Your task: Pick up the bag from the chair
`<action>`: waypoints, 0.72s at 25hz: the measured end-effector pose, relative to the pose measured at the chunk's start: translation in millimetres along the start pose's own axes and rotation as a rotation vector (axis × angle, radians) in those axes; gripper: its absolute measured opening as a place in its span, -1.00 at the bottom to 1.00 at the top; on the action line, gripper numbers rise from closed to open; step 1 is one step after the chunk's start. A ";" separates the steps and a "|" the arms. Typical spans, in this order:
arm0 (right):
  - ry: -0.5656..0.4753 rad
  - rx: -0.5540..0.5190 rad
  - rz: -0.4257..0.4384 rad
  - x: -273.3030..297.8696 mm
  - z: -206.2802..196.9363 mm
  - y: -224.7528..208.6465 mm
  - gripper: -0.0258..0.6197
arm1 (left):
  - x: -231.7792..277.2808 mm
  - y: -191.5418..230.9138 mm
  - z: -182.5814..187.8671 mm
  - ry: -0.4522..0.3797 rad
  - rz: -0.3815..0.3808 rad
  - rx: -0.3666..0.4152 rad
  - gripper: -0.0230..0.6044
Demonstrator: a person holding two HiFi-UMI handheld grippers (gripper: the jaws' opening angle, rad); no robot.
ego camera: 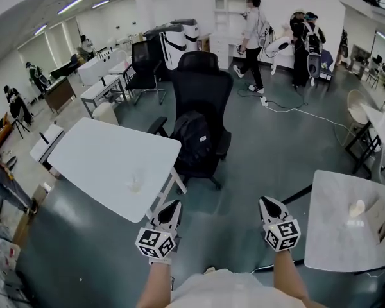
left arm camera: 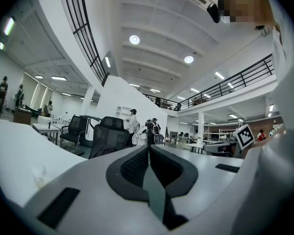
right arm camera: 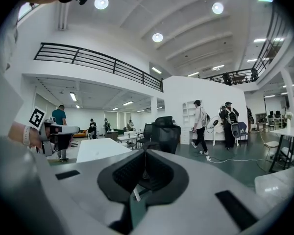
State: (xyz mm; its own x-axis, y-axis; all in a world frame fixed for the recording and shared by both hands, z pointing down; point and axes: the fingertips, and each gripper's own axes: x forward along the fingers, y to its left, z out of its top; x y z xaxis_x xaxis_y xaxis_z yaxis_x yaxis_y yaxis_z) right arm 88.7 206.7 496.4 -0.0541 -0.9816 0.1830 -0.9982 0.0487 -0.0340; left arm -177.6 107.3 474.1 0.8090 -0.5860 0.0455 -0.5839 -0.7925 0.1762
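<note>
A black backpack (ego camera: pixel 191 138) rests on the seat of a black office chair (ego camera: pixel 202 88), leaning against its backrest, in the middle of the head view. Both grippers are held low and well short of the chair, over the grey floor. My left gripper (ego camera: pixel 171 205) points toward the chair's base with its jaws closed together and nothing between them. My right gripper (ego camera: pixel 270 203) is shut too, to the right of the chair. The left gripper view shows the shut left gripper (left arm camera: pixel 148 150) with the chair (left arm camera: pixel 109 137) beyond. Past the shut right gripper (right arm camera: pixel 143 156), the right gripper view shows the chair (right arm camera: pixel 165 133); the bag is hidden there.
A white table (ego camera: pixel 115 162) stands just left of the chair, its corner close to my left gripper. A marble-topped table (ego camera: pixel 346 223) is at the right. People (ego camera: pixel 251 31) stand at the back, and a white cable (ego camera: pixel 301 111) runs across the floor. Another black chair (ego camera: pixel 144 63) stands behind.
</note>
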 end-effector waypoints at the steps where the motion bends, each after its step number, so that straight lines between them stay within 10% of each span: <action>1: -0.004 0.003 0.000 3.9 -0.4 0.1 -0.86 | 2.1 2.7 -0.6 -0.001 -0.004 0.003 -0.83; 18: 0.002 -0.005 0.099 81.0 6.5 -11.7 -0.85 | 56.5 30.3 1.0 0.004 0.039 0.004 -0.83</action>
State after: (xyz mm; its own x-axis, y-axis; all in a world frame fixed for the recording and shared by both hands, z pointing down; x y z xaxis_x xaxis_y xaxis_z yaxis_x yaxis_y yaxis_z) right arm 96.1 125.4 505.3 -0.1522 -0.9717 0.1808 -0.9882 0.1460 -0.0467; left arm -149.7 50.0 481.0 0.7857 -0.6160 0.0559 -0.6155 -0.7696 0.1699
